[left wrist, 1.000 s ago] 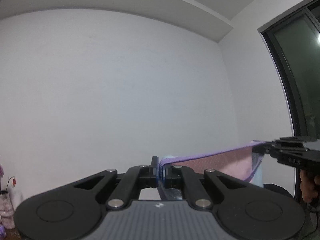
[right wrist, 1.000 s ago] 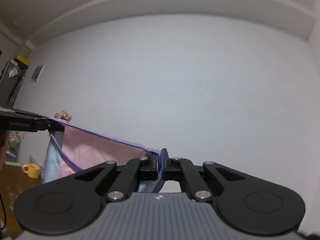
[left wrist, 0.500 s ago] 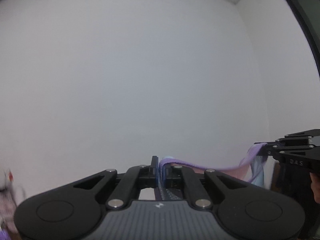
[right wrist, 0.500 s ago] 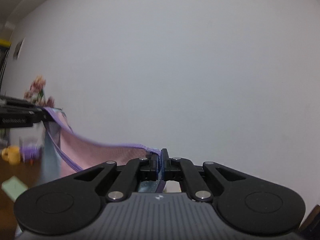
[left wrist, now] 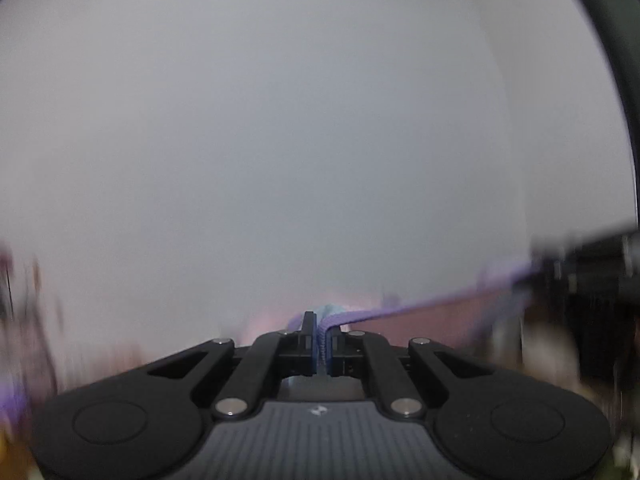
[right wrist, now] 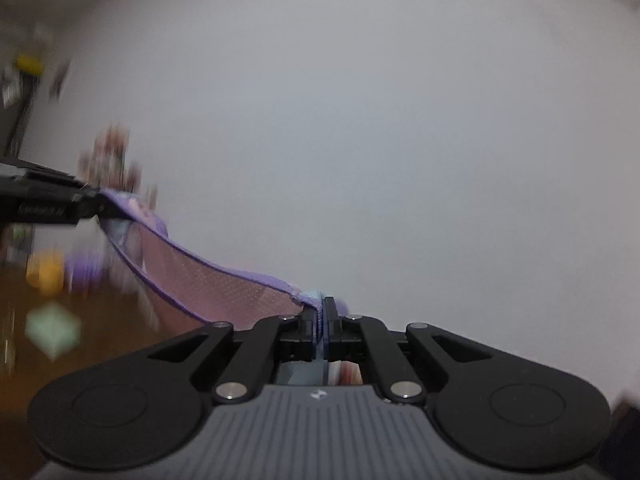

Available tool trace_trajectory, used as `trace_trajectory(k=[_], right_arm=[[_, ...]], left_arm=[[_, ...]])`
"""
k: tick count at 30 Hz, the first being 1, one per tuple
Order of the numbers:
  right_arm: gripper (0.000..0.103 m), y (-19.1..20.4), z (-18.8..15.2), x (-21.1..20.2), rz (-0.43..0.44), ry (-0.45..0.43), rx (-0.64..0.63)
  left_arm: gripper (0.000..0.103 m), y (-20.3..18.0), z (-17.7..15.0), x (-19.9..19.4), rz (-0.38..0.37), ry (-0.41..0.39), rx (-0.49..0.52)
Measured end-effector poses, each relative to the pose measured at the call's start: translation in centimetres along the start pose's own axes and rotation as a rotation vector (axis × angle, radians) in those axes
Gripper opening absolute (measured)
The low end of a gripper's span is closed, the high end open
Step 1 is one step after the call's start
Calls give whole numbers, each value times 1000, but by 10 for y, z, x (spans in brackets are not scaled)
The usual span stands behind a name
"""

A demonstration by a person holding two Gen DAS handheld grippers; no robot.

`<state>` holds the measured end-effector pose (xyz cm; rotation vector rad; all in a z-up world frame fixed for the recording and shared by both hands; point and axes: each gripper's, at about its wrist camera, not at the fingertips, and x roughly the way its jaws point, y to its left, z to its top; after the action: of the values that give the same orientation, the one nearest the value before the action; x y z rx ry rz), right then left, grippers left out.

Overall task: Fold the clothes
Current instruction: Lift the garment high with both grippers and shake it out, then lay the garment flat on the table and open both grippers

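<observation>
A pink mesh garment (right wrist: pixel 216 288) with purple trim hangs stretched between my two grippers. My left gripper (left wrist: pixel 322 340) is shut on one corner of its purple edge (left wrist: pixel 400 312). My right gripper (right wrist: pixel 320 320) is shut on the other corner. In the left wrist view the right gripper (left wrist: pixel 580 268) shows blurred at the right edge, with the cloth running to it. In the right wrist view the left gripper (right wrist: pixel 60 204) shows at the left edge, clamped on the cloth. The garment's lower part is hidden below the gripper bodies.
A white wall (right wrist: pixel 360 120) fills most of both views. At the lower left of the right wrist view is a brown wooden surface (right wrist: pixel 100 340) with a blurred yellow cup (right wrist: pixel 46 272), a purple thing (right wrist: pixel 86 272) and a pale green object (right wrist: pixel 52 330). A dark window frame (left wrist: pixel 616 60) stands at the right.
Both grippers have dropped lower and tilted down with the garment still held between them. The ceiling has left the views, and the wooden surface with its objects has come into the right wrist view.
</observation>
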<state>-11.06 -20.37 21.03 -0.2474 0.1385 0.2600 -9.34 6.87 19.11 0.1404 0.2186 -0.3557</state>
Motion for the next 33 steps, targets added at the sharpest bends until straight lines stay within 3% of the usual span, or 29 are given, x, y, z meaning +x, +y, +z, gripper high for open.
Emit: trace_trajectory(k=[2, 3, 5, 6, 7, 8, 9, 11, 12, 14, 16, 17, 18, 21, 23, 29, 31, 32, 33], right_arm=[[3, 8, -66, 10, 43, 173, 63], [5, 14, -100, 15, 64, 276, 88], [7, 32, -153, 15, 113, 453, 92], [8, 42, -169, 5, 137, 485, 91], [11, 49, -180, -3, 155, 502, 94], [27, 50, -182, -8, 168, 494, 104], [50, 50, -184, -13, 180, 486, 114], [57, 48, -175, -11, 201, 458, 136], [57, 42, -166, -6, 203, 447, 152], [57, 35, -158, 2, 185, 429, 171], [56, 32, -156, 15, 151, 431, 182], [53, 27, -159, 25, 122, 436, 184], [46, 25, -163, 39, 84, 445, 178], [41, 25, -166, 81, -29, 461, 125], [41, 22, -163, 107, -45, 477, 136], [41, 11, -174, 165, -37, 499, 299], [27, 10, -181, 175, -51, 494, 345], [8, 11, -183, 179, -43, 505, 341], [3, 15, -184, 181, -44, 519, 316]], left_arm=[[11, -9, -76, 14, -66, 202, -99], [12, -7, -114, 17, -117, 296, -211], [18, 5, -152, 14, -157, 369, -373], [27, 11, -171, 13, -177, 404, -454], [33, 18, -170, 12, -173, 404, -456], [44, 24, -167, 12, -168, 403, -454], [53, 32, -149, 15, -153, 378, -424], [68, 31, -135, 25, -135, 349, -381], [71, 27, -134, 32, -129, 351, -367], [69, 21, -131, 45, -115, 355, -337], [58, 8, -135, 55, -103, 374, -285], [51, -1, -139, 72, -102, 377, -252], [50, -3, -138, 91, -89, 389, -219], [47, -3, -142, 120, 36, 453, -123], [49, -1, -145, 130, 93, 463, -67], [51, 7, -160, 137, 71, 490, -99], [51, 11, -160, 136, 64, 492, -103], [51, 13, -159, 134, 57, 495, -107], [51, 14, -159, 134, 53, 498, -103]])
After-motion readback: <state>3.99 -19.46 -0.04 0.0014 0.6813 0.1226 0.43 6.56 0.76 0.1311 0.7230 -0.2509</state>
